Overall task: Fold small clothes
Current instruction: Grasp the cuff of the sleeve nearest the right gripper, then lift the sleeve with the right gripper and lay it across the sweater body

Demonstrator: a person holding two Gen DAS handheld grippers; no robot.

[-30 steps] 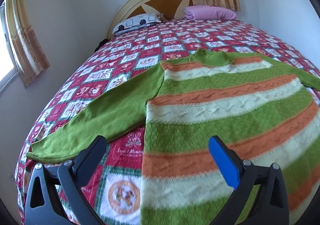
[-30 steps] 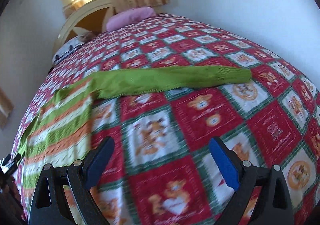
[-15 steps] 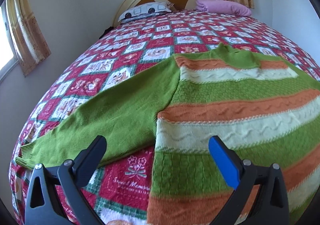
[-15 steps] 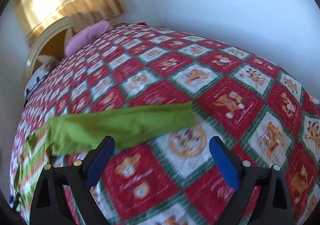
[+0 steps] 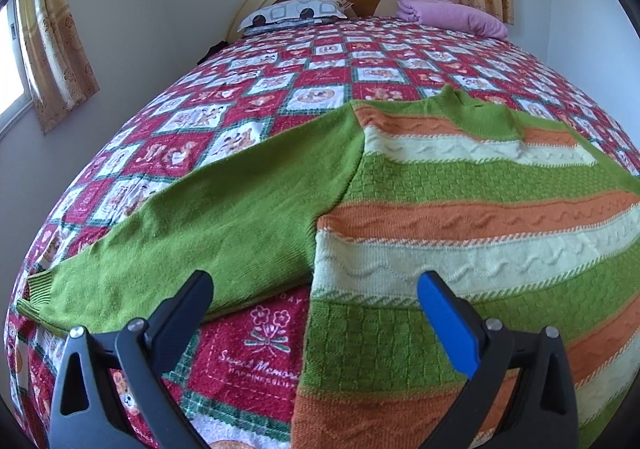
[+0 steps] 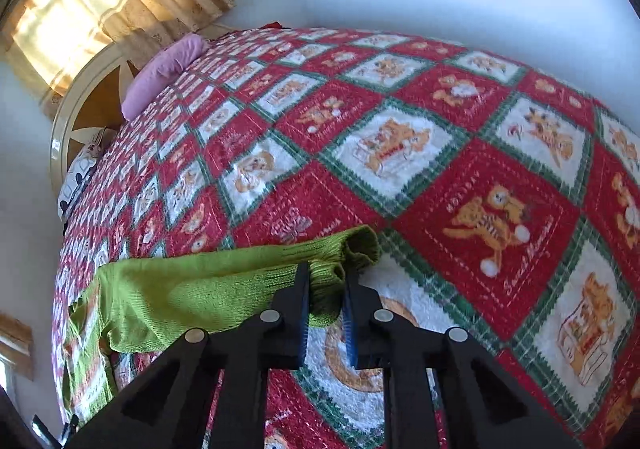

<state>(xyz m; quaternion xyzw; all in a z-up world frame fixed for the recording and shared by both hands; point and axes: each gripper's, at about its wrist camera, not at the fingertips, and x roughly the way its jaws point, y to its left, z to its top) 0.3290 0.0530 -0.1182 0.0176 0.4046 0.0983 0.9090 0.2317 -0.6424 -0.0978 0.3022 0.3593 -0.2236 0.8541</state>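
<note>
Since a second before, the right tool [image 6: 326,285] had swung to the sleeve cuff [image 6: 340,261] and its jaws had just closed, pinching it. The sweater [image 5: 460,225] lay flat on the bed [image 5: 248,105], filling 12 to 4 o'clock ahead of the left tool [image 5: 316,309], which gaped wide, empty.

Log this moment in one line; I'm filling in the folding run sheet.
step: sleeve grab | right gripper: just closed on sleeve cuff | left gripper: open over sweater | bed: sweater flat
</note>
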